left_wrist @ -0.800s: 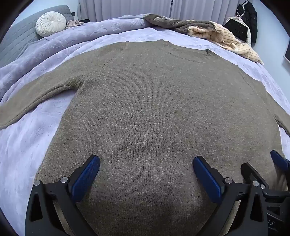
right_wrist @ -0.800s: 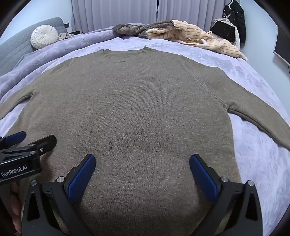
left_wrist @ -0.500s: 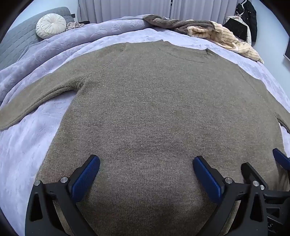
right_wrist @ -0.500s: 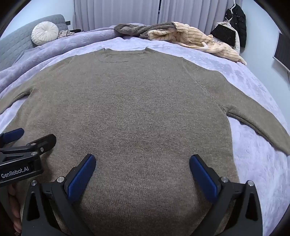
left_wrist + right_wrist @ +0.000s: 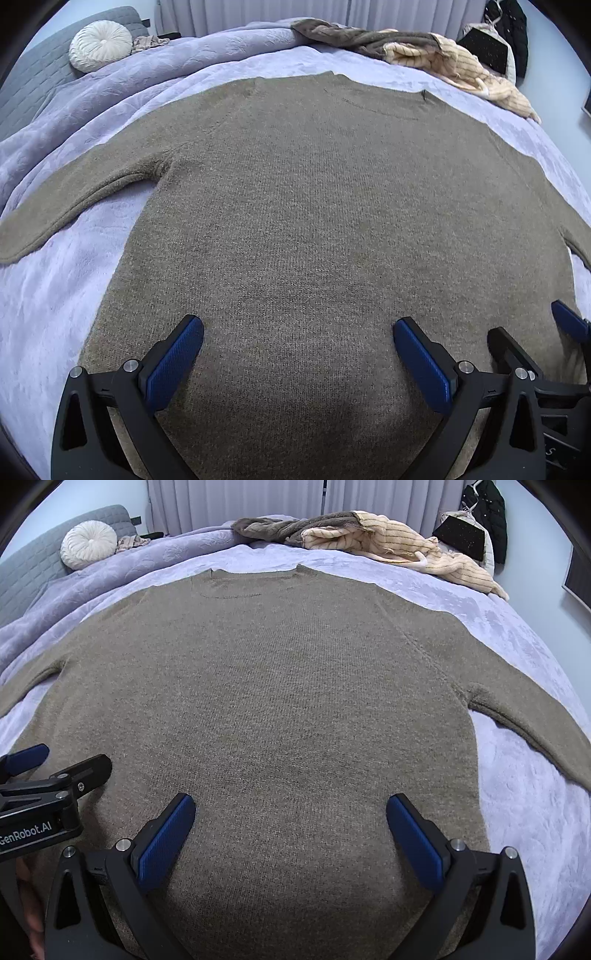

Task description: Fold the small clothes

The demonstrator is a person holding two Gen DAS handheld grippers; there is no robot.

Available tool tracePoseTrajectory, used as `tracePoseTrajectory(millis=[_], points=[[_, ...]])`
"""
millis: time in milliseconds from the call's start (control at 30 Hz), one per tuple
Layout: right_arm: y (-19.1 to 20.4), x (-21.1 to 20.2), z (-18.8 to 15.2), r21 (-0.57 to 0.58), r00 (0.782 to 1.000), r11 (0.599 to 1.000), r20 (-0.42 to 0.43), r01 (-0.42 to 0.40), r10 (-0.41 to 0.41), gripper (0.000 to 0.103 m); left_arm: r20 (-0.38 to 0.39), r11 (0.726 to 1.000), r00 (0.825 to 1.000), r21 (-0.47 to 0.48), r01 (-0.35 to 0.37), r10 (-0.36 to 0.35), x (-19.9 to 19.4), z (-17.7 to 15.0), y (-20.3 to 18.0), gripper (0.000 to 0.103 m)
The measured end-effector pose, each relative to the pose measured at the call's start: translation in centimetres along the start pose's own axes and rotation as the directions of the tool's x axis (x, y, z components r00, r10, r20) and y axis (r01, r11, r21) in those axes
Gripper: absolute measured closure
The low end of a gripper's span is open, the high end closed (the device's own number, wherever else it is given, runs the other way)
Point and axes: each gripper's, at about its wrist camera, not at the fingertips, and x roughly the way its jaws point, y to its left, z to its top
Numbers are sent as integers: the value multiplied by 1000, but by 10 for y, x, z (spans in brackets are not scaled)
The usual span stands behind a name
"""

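Observation:
A brown knit sweater (image 5: 314,206) lies flat on a lavender bed, collar far from me, sleeves spread to both sides. It also fills the right wrist view (image 5: 280,686). My left gripper (image 5: 297,332) is open and empty over the sweater's lower left part. My right gripper (image 5: 290,808) is open and empty over its lower right part. The two grippers are side by side: the right one's fingers (image 5: 569,321) show at the left view's right edge, and the left one's fingers (image 5: 85,771) at the right view's left edge. The hem is hidden below the jaws.
A lavender blanket (image 5: 62,280) covers the bed. A pile of brown and cream striped clothes (image 5: 369,539) lies at the far edge. A round white cushion (image 5: 88,548) rests on a grey sofa at far left. Dark garments (image 5: 484,517) hang at far right.
Both grippers have lifted or drawn back slightly, so the sweater looks a little smaller and lower in each view. Both jaws stay open. The sweater has not moved.

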Motion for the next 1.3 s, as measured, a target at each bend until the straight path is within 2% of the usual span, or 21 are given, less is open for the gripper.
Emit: tracePoseTrajectory(millis=[233, 367, 467, 667, 800, 1300], points=[[2, 1, 23, -32, 990, 999, -142, -3, -1, 0, -66, 999, 998, 32, -12, 14, -5, 7, -2, 0], [-5, -17, 34, 24, 990, 997, -121, -70, 72, 0, -76, 1000, 997, 24, -14, 15, -17, 12, 1, 0], [-6, -33, 42, 48, 992, 995, -85, -85, 88, 0, -42, 999, 999, 17, -28, 29, -31, 13, 1, 0], [-6, -51, 54, 64, 994, 993, -32, -103, 105, 0, -14, 1000, 1000, -11, -4, 4, -49, 26, 0, 0], [-12, -56, 61, 74, 995, 992, -20, -98, 100, 0, 0, 999, 999, 20, -32, 32, -57, 34, -10, 0], [-43, -65, 64, 86, 999, 996, -14, -39, 40, 0, -7, 996, 999, 75, -53, 53, -61, 46, -40, 0]])
